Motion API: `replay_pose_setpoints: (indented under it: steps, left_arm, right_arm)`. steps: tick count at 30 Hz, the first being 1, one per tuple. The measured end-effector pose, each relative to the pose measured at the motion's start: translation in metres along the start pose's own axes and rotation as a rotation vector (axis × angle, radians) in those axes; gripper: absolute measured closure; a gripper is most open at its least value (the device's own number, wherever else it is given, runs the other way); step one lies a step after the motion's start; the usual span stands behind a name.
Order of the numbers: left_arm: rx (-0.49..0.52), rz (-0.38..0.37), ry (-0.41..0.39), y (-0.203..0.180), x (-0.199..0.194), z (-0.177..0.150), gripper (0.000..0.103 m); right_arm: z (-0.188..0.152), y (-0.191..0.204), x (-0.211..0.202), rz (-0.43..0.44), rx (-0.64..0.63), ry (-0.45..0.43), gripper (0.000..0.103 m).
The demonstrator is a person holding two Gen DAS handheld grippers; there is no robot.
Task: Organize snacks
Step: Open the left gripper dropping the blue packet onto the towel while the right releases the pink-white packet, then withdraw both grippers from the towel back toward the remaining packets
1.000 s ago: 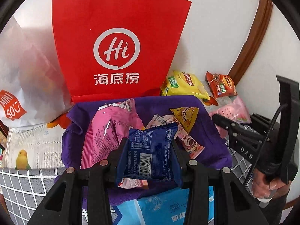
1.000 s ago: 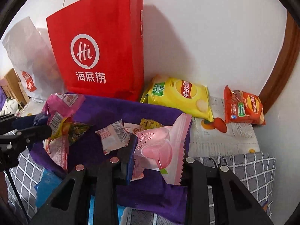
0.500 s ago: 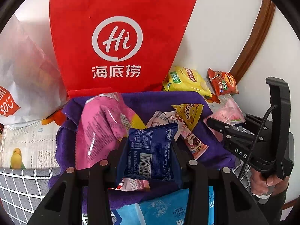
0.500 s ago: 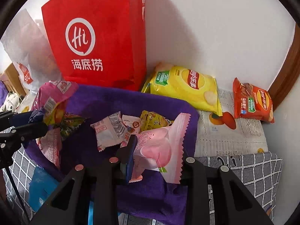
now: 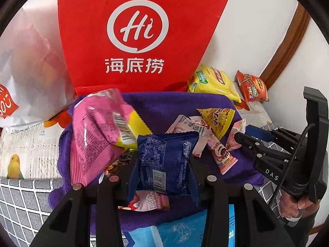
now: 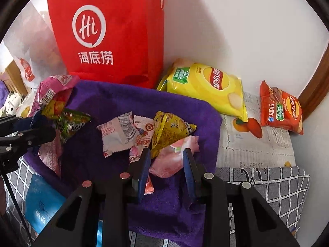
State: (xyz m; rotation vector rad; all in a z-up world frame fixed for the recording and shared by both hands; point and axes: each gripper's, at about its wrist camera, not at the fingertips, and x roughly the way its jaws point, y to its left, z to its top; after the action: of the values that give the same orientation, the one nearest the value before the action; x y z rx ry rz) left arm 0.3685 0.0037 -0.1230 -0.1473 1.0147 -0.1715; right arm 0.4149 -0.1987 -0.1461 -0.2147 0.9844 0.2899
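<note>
A purple cloth [image 5: 164, 107] [image 6: 115, 98] holds several snack packets. My left gripper [image 5: 164, 160] is shut on a dark blue packet [image 5: 164, 162] and holds it over the near side of the cloth. A big pink bag [image 5: 92, 135] leans at its left. My right gripper [image 6: 166, 156] is open, its jaws either side of a pale pink packet [image 6: 170, 160] that lies on the cloth. A yellow triangular packet [image 6: 168, 131] and white wrappers [image 6: 117, 133] lie just beyond. The right gripper also shows in the left wrist view [image 5: 242, 138].
A red paper bag [image 6: 111, 30] stands against the wall behind the cloth, a white plastic bag [image 5: 26, 65] to its left. A yellow chip bag [image 6: 207, 86] and an orange chip bag [image 6: 281, 109] lie at the right. A blue pack [image 6: 41, 203] lies by the near edge.
My right gripper has opened and let the pale pink packet drop onto the cloth. Both grippers have moved forward toward the red bag. The left still holds the blue packet.
</note>
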Motion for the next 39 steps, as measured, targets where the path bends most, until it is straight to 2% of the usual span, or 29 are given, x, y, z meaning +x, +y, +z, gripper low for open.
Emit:
replay_pose_setpoints:
  steps: [15,18,20,23,25,28,39]
  left_arm:
    - [-0.003,-0.005,0.014,-0.001,0.003,-0.001,0.062]
    - [-0.008,-0.014,0.014,0.000,0.004,-0.001,0.062]
    - [-0.012,-0.020,0.017,0.001,0.004,0.000,0.062]
    - [-0.017,-0.033,0.025,0.002,0.003,0.001,0.058]
    - [-0.015,-0.031,0.025,0.001,0.002,0.001,0.043]
    - [0.002,-0.017,-0.001,-0.003,-0.005,0.002,0.036]
    - [-0.002,-0.018,-0.037,-0.004,-0.028,0.004,0.035]
  right_arm:
    - [0.000,0.002,0.004,-0.005,-0.010,0.017,0.070]
    - [0.001,0.003,0.003,-0.012,-0.008,0.017,0.059]
    - [0.001,0.003,-0.002,-0.014,-0.011,-0.004,0.046]
    - [0.003,0.005,-0.012,-0.003,-0.015,-0.047,0.036]
    - [0.004,0.006,-0.018,0.005,-0.020,-0.065,0.032]
    - [0.006,0.006,-0.024,0.002,-0.014,-0.085,0.025]
    - [0.008,-0.002,-0.046,-0.024,0.063,-0.119,0.024]
